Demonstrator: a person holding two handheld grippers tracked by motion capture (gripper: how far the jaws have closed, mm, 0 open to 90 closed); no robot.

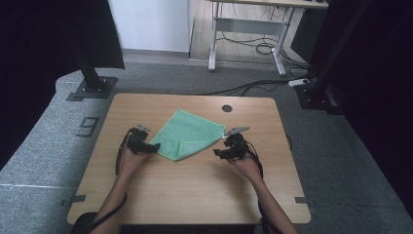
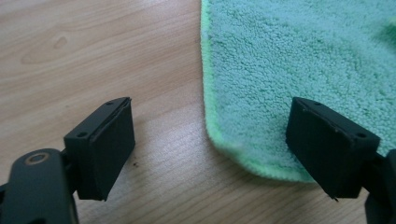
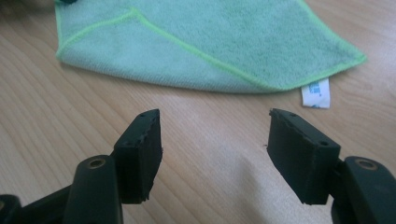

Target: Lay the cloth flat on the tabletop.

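A green microfibre cloth (image 1: 189, 134) lies folded on the wooden table (image 1: 195, 195), one flap turned over near its front corner. My left gripper (image 1: 151, 145) rests low at the cloth's left corner, open; in the left gripper view that corner of the cloth (image 2: 299, 70) lies between the jaws, untouched by the pads. My right gripper (image 1: 219, 152) is open just off the cloth's right edge. In the right gripper view the cloth (image 3: 196, 42) and its white label (image 3: 316, 92) lie ahead of the open jaws over bare wood.
A dark round hole (image 1: 227, 108) marks the table's far edge. A black stand foot (image 1: 92, 87) sits on the grey floor beyond the left corner, cables and a desk frame (image 1: 243, 29) farther back. Bare wood stretches in front of both hands.
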